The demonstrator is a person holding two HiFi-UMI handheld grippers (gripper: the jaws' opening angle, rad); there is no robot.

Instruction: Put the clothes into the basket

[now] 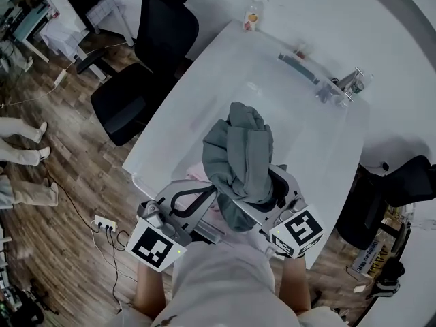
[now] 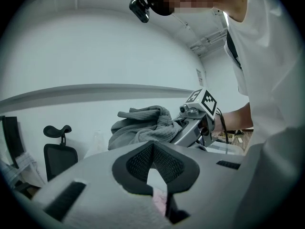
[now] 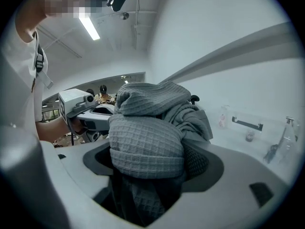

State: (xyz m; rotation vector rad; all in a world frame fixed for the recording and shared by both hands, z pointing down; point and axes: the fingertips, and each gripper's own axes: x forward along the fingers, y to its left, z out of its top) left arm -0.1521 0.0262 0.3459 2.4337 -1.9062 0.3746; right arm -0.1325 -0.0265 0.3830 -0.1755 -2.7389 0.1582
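My right gripper (image 3: 147, 161) is clamped on a grey waffle-knit garment (image 1: 238, 155), jaws standing fairly wide because the cloth is bunched thick between the pads. The bundle sits up out of the jaws, off the white table (image 1: 300, 128), and I judge that is deliberate: gathered up like this it should carry without trailing. My left gripper (image 2: 152, 149) is just beside the right one, pads meeting at the tips. A sliver of pale pink shows in the gap behind them, but I cannot tell whether it is pinched or merely lies below. From the head view a patch of pink cloth (image 1: 196, 172) shows under the grey one, at the near table edge.

By count: two grippers, one grey garment held, one pink piece on the table, two black office chairs (image 1: 153, 53) beside the table, one small bottle (image 1: 253, 16) at the far corner. I see no basket in any view, so I judge the drop is not yet at hand.
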